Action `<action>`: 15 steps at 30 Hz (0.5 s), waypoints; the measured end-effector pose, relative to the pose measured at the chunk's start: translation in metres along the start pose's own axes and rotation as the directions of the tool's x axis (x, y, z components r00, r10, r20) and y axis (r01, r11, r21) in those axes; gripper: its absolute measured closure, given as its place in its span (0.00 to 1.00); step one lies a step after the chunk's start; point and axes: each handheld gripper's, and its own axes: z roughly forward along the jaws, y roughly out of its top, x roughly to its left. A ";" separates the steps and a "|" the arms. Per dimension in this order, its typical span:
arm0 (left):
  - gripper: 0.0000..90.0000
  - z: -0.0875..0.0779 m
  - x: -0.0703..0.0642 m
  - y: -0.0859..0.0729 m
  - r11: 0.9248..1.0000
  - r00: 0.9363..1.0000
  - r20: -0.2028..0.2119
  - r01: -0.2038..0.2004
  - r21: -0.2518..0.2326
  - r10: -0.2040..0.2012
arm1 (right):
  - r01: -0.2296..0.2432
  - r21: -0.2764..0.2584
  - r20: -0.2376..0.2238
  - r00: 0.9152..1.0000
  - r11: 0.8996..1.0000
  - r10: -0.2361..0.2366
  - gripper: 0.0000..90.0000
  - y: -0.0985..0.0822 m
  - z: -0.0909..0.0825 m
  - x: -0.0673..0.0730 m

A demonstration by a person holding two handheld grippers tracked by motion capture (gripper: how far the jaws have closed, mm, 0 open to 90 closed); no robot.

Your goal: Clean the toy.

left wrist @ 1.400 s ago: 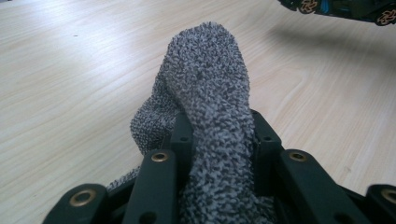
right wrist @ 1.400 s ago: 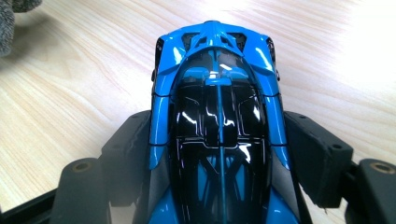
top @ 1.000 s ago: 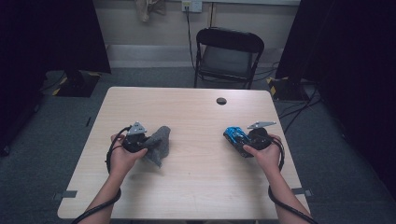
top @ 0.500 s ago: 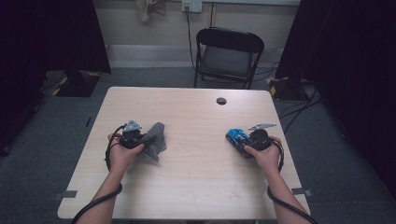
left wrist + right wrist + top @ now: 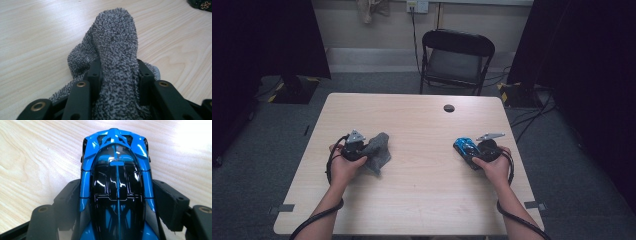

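A grey terry sock [image 5: 381,151] lies bunched on the left part of the wooden table [image 5: 422,200]. My left gripper [image 5: 363,148] is shut on the sock [image 5: 115,37]: the cloth fills the gap between the jaws of the left gripper [image 5: 117,68], and the pads touch it on both sides. These jaws have just been opening a little with the sock still between them. On the right, my right gripper [image 5: 473,153] is shut on a blue and black toy car [image 5: 464,146]. The car [image 5: 116,147] sits nose outward between the pads of the right gripper [image 5: 117,192], just over the tabletop.
A small black round cap [image 5: 449,108] sits near the table's far edge. A black folding chair [image 5: 457,55] stands behind the table. Cables trail from both grippers along the forearms. A dark thing [image 5: 201,3] shows at the top right corner of the left gripper view.
The sock has sunk and bunched onto the table by the left gripper, which shifted slightly left. The right gripper has come down a little with the car.
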 end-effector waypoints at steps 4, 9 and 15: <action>0.56 0.000 0.000 0.000 1.000 1.000 -0.022 0.001 -0.004 -0.001 | 0.008 0.004 -0.006 1.000 1.000 -0.008 0.30 0.000 0.000 -0.001; 0.37 -0.002 -0.001 0.001 1.000 0.999 -0.038 0.004 0.006 -0.004 | 0.009 0.010 -0.006 1.000 1.000 -0.009 0.28 0.002 -0.002 -0.001; 0.28 -0.006 -0.003 0.006 1.000 0.998 -0.055 -0.009 0.016 0.010 | 0.005 0.003 -0.019 1.000 1.000 -0.005 0.22 0.007 -0.006 0.000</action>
